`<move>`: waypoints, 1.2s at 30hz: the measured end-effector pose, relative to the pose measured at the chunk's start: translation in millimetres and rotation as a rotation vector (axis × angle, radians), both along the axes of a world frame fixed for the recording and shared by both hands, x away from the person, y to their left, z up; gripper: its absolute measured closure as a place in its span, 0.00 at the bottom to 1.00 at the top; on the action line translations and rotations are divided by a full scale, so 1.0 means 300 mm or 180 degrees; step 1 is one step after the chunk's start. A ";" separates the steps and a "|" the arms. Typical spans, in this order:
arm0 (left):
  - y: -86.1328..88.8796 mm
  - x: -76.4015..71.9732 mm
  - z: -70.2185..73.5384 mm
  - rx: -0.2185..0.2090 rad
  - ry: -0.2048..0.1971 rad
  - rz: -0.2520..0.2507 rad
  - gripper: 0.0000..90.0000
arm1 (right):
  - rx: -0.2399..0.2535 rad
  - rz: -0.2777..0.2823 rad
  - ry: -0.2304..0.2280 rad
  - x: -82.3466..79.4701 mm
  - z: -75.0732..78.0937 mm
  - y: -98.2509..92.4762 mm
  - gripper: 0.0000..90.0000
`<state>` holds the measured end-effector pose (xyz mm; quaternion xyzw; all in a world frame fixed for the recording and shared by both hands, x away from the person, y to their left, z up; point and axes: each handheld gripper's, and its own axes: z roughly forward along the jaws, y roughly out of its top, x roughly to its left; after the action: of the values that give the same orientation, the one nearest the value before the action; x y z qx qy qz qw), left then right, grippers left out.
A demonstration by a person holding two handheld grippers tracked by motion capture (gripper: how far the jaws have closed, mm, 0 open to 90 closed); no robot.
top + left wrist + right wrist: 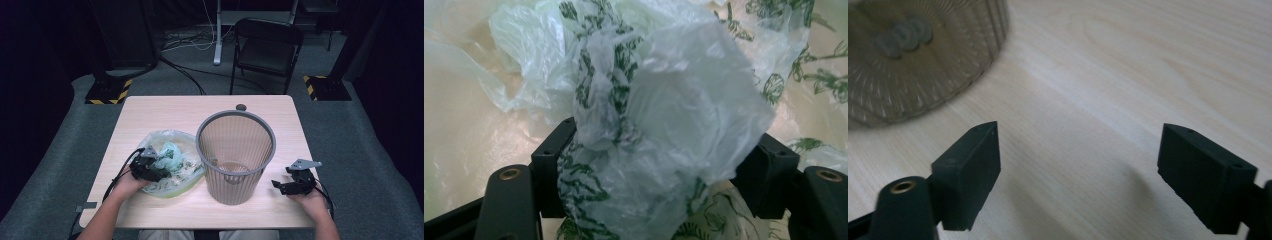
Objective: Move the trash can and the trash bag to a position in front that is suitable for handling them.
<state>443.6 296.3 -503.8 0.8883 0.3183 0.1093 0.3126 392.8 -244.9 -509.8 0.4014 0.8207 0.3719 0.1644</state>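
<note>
Pale wooden table (150, 107): the left gripper (148, 169), jaws wide around the crumpled translucent green-printed plastic bag (659, 130) at nine o'clock of the grey mesh wastebasket (235, 155), probably must clamp next, while the right gripper (295, 184) waits wide and empty at four o'clock.

Both forearms are bare, with no sleeves showing. The left gripper (148, 169) is black and boxy, with a grey three-cornered plate on top at 12 o'clock and a black cable looping off toward 7 o'clock. The right gripper (284, 186) is the same build: black body, grey plate at 12 o'clock, a dark cable trailing toward 4 o'clock. Close up, each jaw ends in a blocky matt-black pad with small holes, and a brass-coloured ringed screw sits on each arm at 7 and 5 o'clock.
</note>
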 end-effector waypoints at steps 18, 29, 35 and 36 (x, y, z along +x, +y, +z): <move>0.001 -0.005 -0.022 0.0062 0.0041 -0.0048 0.33 | 0.0398 0.0149 -0.0160 -0.040 0.305 -0.010 0.24; 0.004 -0.006 -0.026 0.0034 0.0007 -0.0039 0.33 | 0.0589 0.0215 -0.0399 -0.042 0.500 0.005 0.22; 0.004 -0.007 -0.027 0.0026 -0.0004 -0.0041 0.33 | 0.0655 0.0270 -0.0400 -0.048 0.563 0.019 0.21; 0.004 -0.007 -0.027 0.0024 -0.0006 -0.0041 0.33 | 0.0668 0.0281 -0.0415 -0.051 0.581 0.022 0.22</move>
<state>441.6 297.7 -512.0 0.8913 0.3119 0.1093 0.3103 377.5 -238.3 -335.5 0.3549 0.7817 0.4879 0.1580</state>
